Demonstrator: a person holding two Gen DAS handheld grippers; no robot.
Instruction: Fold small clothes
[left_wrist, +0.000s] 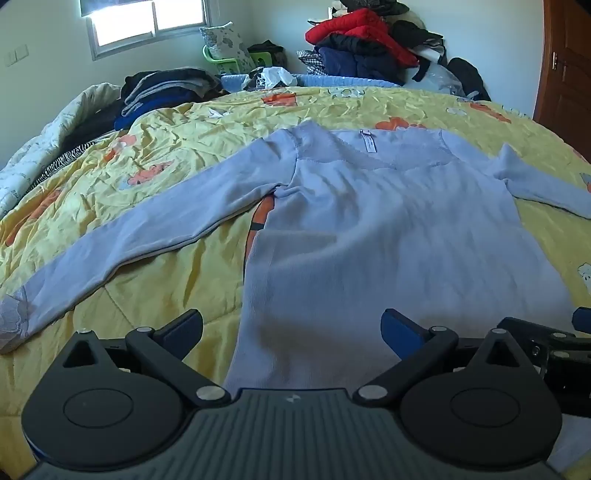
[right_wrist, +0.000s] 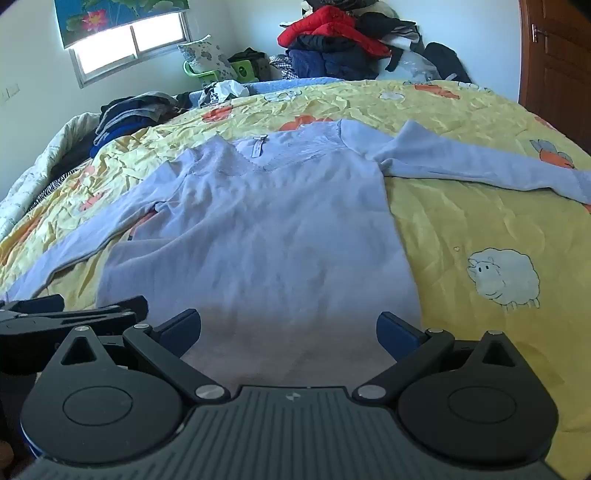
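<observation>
A light blue long-sleeved top (left_wrist: 388, 236) (right_wrist: 258, 236) lies flat on the yellow bedspread (left_wrist: 166, 155) (right_wrist: 480, 229), neckline and label at the far end, both sleeves spread out to the sides. My left gripper (left_wrist: 291, 328) hovers over the hem's left part, open, with nothing between its fingers. My right gripper (right_wrist: 288, 328) hovers over the hem's right part, also open and empty. Each gripper shows at the other view's edge: the right one (left_wrist: 546, 343) and the left one (right_wrist: 66, 310).
Folded dark clothes (left_wrist: 162, 92) (right_wrist: 133, 110) lie at the bed's far left. A pile of jackets with a red one (left_wrist: 362, 33) (right_wrist: 332, 29) rises behind the bed. A wooden door (left_wrist: 569, 62) (right_wrist: 554, 51) stands at the right. A green basket (left_wrist: 225, 61) sits under the window.
</observation>
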